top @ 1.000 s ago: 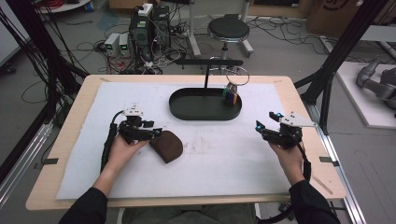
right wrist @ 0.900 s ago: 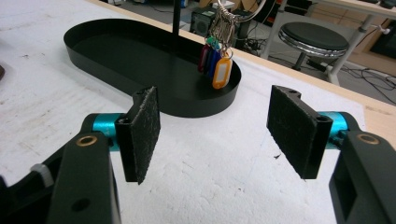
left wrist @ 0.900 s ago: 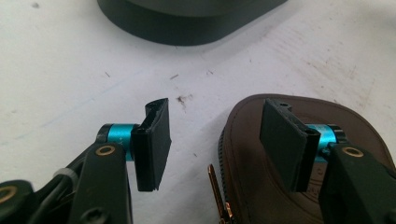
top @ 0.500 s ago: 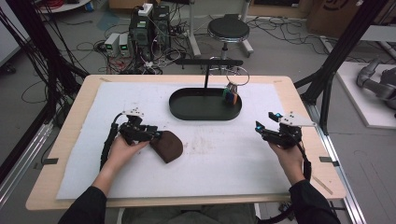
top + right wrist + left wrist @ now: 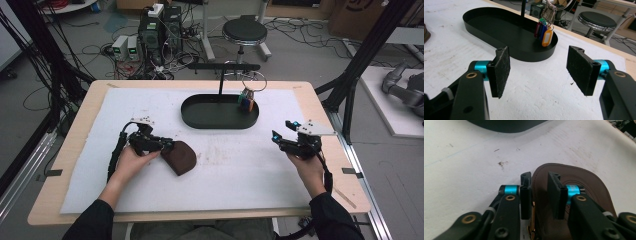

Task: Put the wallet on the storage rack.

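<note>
A brown leather pouch (image 5: 181,157) lies flat on the white mat (image 5: 240,175), left of centre. My left gripper (image 5: 167,146) is down at its left edge. In the left gripper view the jaws stand a narrow gap apart astride the pouch's (image 5: 579,177) rim, the left one on the mat and the right one over the leather, so the left gripper (image 5: 540,192) is still open. A gold zip runs along the rim between the jaws. At the right side of the mat my right gripper (image 5: 276,136) is held wide open; between its pads (image 5: 499,72) there is only mat.
A black oval tray (image 5: 200,119) stands at the back centre, with a post and crossbar (image 5: 220,80) rising from it. A ring of coloured key tags (image 5: 246,100) hangs over the tray's right end (image 5: 549,53). Beyond the table are a stool (image 5: 244,31) and cables.
My left gripper has edged right onto the pouch's left rim and lowered. The right gripper has stayed in place, open.
</note>
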Action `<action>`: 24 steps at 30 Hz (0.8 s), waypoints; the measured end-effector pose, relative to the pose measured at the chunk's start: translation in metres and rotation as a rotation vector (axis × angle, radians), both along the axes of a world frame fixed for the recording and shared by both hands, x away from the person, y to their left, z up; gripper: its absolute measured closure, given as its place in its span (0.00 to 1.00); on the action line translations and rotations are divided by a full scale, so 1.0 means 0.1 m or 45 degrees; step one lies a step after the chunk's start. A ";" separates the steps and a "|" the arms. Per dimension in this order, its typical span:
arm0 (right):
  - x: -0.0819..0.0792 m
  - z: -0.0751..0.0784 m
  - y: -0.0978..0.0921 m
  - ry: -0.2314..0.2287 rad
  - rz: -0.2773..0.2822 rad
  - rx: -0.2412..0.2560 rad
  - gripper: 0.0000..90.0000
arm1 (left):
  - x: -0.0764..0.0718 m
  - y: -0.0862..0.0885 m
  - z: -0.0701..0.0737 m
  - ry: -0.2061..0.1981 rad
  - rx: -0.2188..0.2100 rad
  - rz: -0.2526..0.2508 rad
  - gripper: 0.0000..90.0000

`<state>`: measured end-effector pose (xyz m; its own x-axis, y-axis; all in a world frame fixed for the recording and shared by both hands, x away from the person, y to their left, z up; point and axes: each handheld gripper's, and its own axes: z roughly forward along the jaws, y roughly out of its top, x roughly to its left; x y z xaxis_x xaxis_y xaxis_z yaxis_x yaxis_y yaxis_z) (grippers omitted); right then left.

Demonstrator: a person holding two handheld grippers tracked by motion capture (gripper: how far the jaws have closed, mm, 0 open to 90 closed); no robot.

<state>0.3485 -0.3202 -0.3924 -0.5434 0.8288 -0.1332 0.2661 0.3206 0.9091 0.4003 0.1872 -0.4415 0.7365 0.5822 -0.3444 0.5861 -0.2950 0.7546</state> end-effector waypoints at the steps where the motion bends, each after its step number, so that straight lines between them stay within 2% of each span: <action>1: 0.00 0.00 0.00 0.002 -0.001 0.003 0.40 | -0.01 -0.01 0.01 -0.009 0.008 0.002 0.82; 6: -0.01 0.01 -0.01 -0.008 -0.003 0.003 0.41 | -0.04 -0.03 0.06 -0.073 0.061 0.002 0.89; 11: -0.01 0.01 -0.01 -0.019 -0.009 0.003 0.42 | -0.09 -0.05 0.11 -0.144 0.063 -0.002 0.93; 15: -0.02 0.02 -0.01 -0.023 -0.011 0.000 0.42 | -0.13 -0.06 0.16 -0.189 -0.013 -0.002 0.94; 20: -0.03 0.03 0.01 -0.048 -0.005 -0.004 0.43 | -0.21 -0.10 0.26 -0.292 -0.071 -0.015 0.96; 24: -0.05 0.05 0.06 -0.059 0.009 -0.005 0.44 | -0.27 -0.13 0.33 -0.370 -0.149 -0.018 0.96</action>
